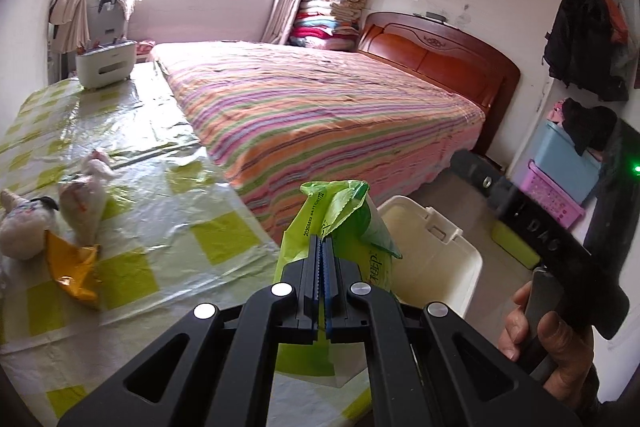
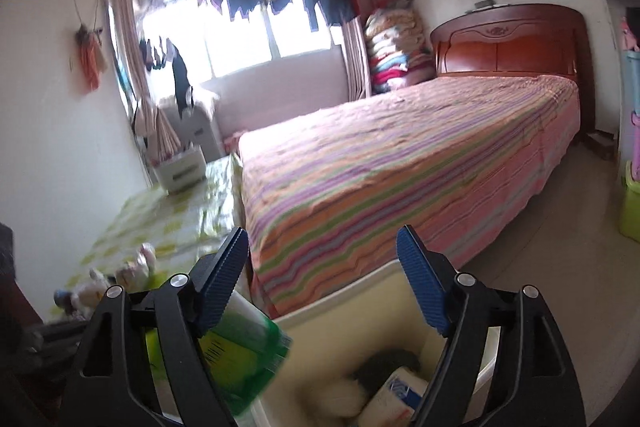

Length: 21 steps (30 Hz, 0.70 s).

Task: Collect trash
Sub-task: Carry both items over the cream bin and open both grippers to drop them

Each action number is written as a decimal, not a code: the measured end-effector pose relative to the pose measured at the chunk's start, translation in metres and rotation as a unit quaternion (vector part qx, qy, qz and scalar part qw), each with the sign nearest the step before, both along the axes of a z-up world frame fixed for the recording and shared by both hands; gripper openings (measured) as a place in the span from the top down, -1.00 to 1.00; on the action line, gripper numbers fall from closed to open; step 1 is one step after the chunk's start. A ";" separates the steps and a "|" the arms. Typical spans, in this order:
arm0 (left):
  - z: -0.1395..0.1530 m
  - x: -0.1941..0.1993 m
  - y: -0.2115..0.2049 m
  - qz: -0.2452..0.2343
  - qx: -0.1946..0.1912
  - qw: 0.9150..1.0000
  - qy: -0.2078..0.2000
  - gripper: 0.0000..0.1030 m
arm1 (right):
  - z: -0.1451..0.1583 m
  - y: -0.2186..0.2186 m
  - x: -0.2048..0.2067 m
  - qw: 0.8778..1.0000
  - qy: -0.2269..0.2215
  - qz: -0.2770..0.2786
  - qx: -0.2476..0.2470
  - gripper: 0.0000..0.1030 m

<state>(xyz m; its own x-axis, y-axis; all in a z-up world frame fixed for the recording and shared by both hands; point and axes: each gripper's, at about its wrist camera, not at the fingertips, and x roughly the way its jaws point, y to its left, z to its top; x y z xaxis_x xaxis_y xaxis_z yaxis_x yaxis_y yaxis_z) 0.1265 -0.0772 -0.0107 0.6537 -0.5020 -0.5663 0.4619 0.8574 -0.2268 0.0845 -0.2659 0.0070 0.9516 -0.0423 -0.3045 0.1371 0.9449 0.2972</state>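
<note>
At nine o'clock of the left wrist view, crumpled white tissue wads (image 1: 86, 203) and a glossy orange foil wrapper (image 1: 74, 269) are seen lying on the shiny yellow-checked plastic tablecloth (image 1: 168, 227). The left gripper (image 1: 322, 247) is clamped on a thin green plastic packet (image 1: 340, 219), held beside the cream plastic bin (image 1: 444, 251) at three o'clock. The right gripper (image 2: 320, 267) is held spread wide above that bin (image 2: 360, 291), nothing between its ribbed blue pads (image 2: 420, 291).

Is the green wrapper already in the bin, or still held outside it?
Outside it. The left gripper is shut on the green wrapper, held above the table's edge, beside the white bin.
</note>
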 end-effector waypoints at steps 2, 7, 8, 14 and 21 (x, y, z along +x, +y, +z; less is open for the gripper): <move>-0.001 0.000 -0.008 -0.007 0.000 1.000 0.001 0.98 | 0.003 -0.006 -0.006 1.000 -0.017 -0.005 0.015 -0.47; -0.001 0.002 -0.025 -0.023 -0.006 1.000 0.002 0.98 | 0.009 -0.021 -0.026 0.997 -0.063 -0.027 0.039 -0.47; -0.001 0.003 -0.029 -0.025 -0.007 1.000 0.003 0.98 | 0.010 -0.024 -0.030 0.996 -0.071 -0.031 0.044 -0.48; -0.004 0.003 -0.047 -0.048 -0.015 0.999 0.006 0.97 | 0.011 -0.028 -0.034 0.994 -0.087 -0.038 0.056 -0.50; -0.005 0.002 -0.053 -0.042 -0.014 0.999 -0.008 0.89 | 0.010 -0.025 -0.033 0.993 -0.095 -0.036 0.054 -0.52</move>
<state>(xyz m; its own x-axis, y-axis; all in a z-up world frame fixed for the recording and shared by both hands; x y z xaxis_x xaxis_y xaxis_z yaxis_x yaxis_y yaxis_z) 0.1288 -0.1302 -0.0159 0.6176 -0.5708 -0.5410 0.5358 0.8089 -0.2418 0.0510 -0.2910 0.0170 0.9880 -0.0885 -0.1265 0.1344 0.8960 0.4233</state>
